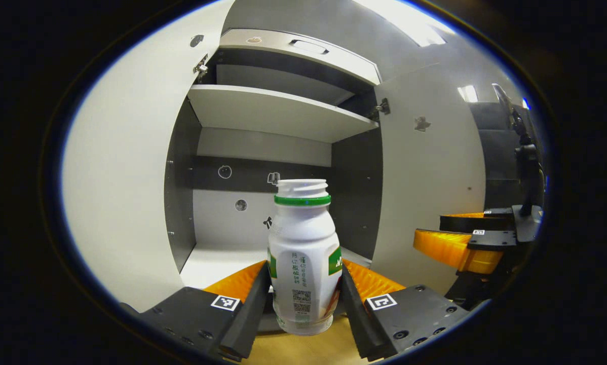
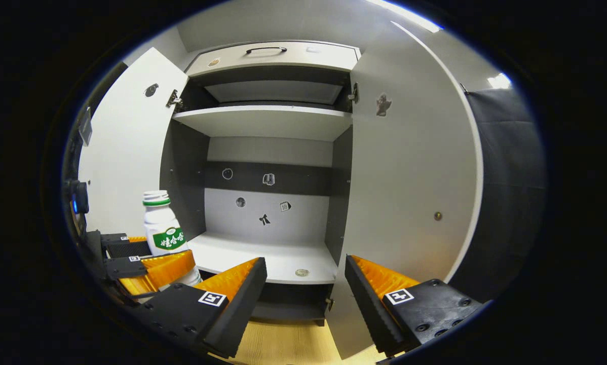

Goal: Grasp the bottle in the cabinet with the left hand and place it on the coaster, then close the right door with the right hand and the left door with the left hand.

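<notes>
Left gripper [image 1: 303,299] clamped on the bottle [image 1: 303,253], both fingers pressing its lower body, bottle upright, no cap, green ring at the neck. In the left gripper view the bottle sits at 6 o'clock, out in front of the open cabinet [image 1: 263,167], wood surface under its base, whether touching or lifted cannot tell. Left door [image 1: 126,177] swung open at 9 o'clock, right door [image 1: 425,187] open at 3 o'clock. Shelf [image 1: 273,111] at 12 o'clock, bare. Right gripper [image 1: 465,238] shows at 4 o'clock in that view, beside the right door. In the right gripper view the right gripper [image 2: 306,294] sits at 6 o'clock, jaws wide apart, nothing between them, pointed at the cabinet's lower compartment [image 2: 268,253]. A small round thing [image 2: 302,272] lies on the front edge of the compartment floor, too small to tell what. Bottle [image 2: 162,228] at 8 o'clock there, held in the left gripper [image 2: 151,263], in front of the left door [image 2: 126,147]. Right door [image 2: 410,177] open at 3 o'clock, small knob [image 2: 438,216] on it. Drawer with handle [image 2: 266,49] at 12 o'clock above the cabinet. Stickers on the back wall [image 2: 268,203].
</notes>
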The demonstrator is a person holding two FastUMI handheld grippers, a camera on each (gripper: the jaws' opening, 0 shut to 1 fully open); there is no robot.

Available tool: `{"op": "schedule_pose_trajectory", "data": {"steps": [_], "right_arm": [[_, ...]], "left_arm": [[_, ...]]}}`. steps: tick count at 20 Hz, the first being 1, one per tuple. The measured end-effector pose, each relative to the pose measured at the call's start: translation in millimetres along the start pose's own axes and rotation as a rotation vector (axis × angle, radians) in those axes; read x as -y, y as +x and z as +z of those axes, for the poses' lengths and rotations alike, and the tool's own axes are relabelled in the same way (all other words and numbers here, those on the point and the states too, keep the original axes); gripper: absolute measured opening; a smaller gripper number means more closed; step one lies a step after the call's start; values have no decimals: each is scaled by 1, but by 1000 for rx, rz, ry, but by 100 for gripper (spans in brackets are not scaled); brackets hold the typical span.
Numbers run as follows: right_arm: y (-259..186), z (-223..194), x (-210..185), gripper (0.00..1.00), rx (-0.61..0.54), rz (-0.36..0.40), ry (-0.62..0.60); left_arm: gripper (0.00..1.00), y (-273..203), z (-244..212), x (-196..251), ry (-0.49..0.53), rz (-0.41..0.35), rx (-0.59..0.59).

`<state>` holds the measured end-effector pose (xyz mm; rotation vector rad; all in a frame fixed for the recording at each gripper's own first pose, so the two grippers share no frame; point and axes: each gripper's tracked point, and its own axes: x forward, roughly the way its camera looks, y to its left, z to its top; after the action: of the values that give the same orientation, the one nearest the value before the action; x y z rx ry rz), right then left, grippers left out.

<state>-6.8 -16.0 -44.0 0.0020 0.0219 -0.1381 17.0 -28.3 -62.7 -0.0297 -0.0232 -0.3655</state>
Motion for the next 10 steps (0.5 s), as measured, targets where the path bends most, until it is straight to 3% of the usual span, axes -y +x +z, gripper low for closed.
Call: {"op": "schedule_pose_trajectory", "data": {"steps": [6, 10], "right_arm": [[-33, -9, 6, 98, -3, -36, 1], [-37, -16, 4, 98, 1, -5, -4]], "left_arm": [[76, -50, -28, 39, -16, -97, -13], [76, -77, -49, 54, 19, -92, -12]]}}
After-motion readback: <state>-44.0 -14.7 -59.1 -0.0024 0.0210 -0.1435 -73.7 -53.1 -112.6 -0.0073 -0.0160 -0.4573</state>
